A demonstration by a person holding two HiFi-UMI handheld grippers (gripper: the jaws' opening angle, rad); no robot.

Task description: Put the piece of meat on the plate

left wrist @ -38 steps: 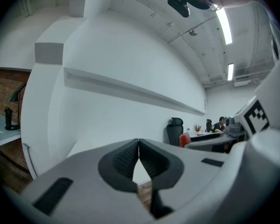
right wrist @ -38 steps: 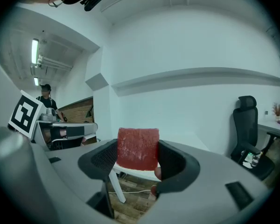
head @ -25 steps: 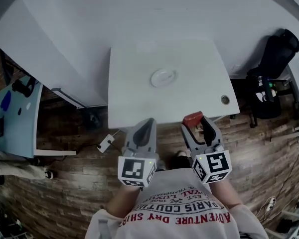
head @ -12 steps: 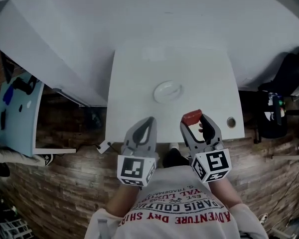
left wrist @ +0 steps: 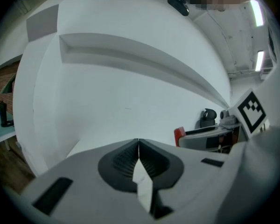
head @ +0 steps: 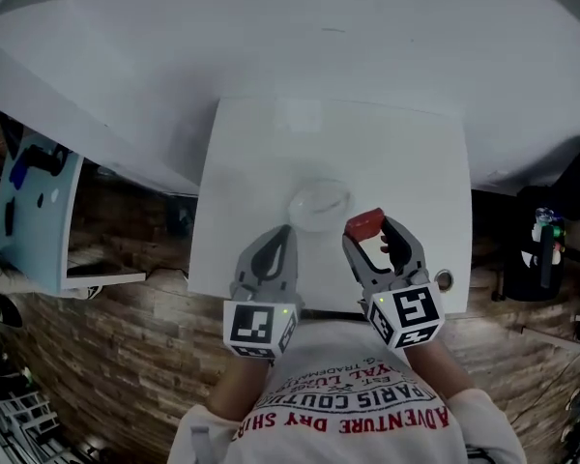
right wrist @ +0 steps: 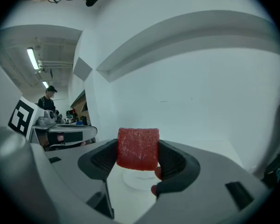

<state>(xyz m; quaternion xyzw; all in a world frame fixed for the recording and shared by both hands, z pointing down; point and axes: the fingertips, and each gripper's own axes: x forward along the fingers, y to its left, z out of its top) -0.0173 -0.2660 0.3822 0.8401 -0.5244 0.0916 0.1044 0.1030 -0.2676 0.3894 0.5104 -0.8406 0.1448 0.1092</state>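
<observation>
A red block of meat [right wrist: 138,148] sits clamped between the jaws of my right gripper [right wrist: 138,154], held above the white table [head: 242,162]. In the head view the meat [head: 364,224] hangs just right of the white plate [head: 318,203], which lies near the table's middle. The plate [right wrist: 139,178] shows below and beyond the meat in the right gripper view. My left gripper [head: 276,245] hovers over the table's near edge, left of the plate, jaws together and empty. From the left gripper view [left wrist: 138,149] the meat [left wrist: 178,135] appears at the right.
A small round hole [head: 444,280] marks the table's near right corner. White walls rise behind the table. Brown wood floor lies on both sides, with a light blue desk [head: 34,211] at far left and dark gear [head: 541,249] at far right.
Both grippers have moved forward over the table. The right gripper carried the meat from the near edge to just beside the plate.
</observation>
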